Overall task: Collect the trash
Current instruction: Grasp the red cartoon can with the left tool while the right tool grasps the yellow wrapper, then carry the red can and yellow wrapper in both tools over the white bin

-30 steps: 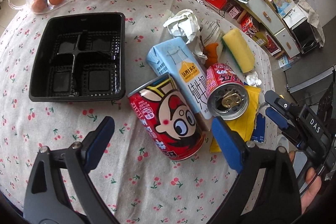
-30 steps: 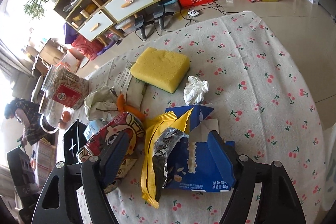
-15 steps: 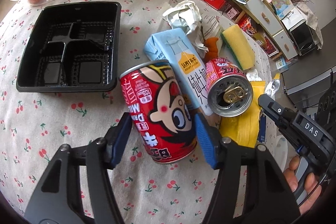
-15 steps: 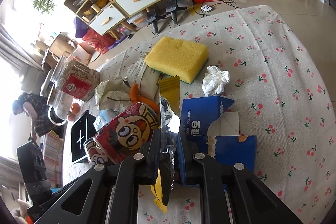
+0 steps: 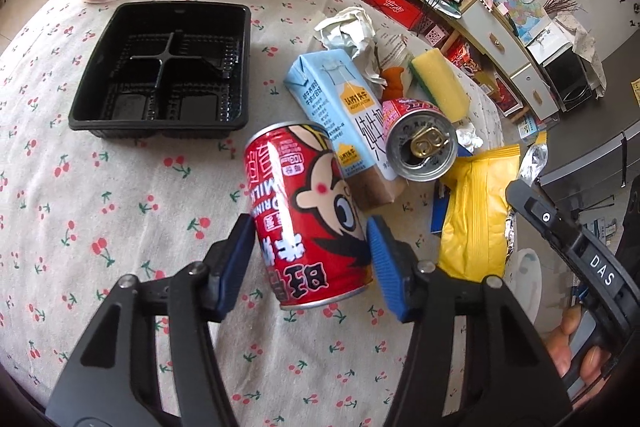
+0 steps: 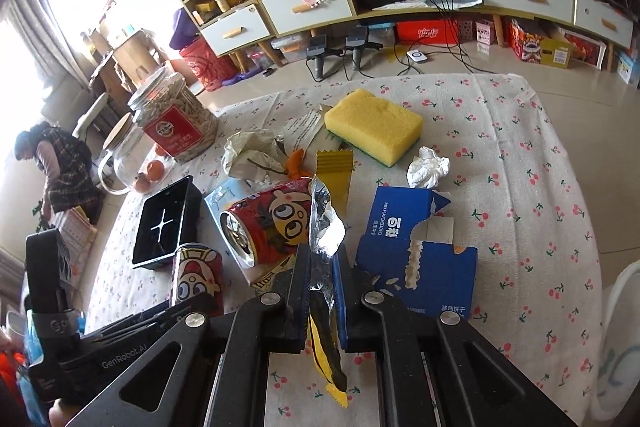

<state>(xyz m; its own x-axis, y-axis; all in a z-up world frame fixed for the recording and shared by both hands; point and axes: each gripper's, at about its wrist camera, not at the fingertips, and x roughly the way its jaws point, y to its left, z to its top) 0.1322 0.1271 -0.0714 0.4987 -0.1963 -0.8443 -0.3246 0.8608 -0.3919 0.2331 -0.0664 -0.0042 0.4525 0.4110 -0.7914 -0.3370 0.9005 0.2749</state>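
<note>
The left gripper (image 5: 310, 251) clamps the red cartoon can (image 5: 304, 215) low on its rounded body, so by my judgement the smooth metal could twist or slip out if it tips; the right gripper (image 6: 320, 279) is pressed together on the yellow foil wrapper (image 6: 326, 227), whose thin crinkled film might slide free or tear. Beyond them, the second can (image 5: 418, 143), milk carton (image 5: 336, 103), torn blue box (image 6: 404, 227), crumpled tissue (image 6: 428, 167) and sponge (image 6: 374, 125) lie clustered on the cherry-print tablecloth (image 5: 80, 195).

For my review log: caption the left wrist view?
Left gripper fingers clamp a red cartoon can above the cherry-print tablecloth.
</note>
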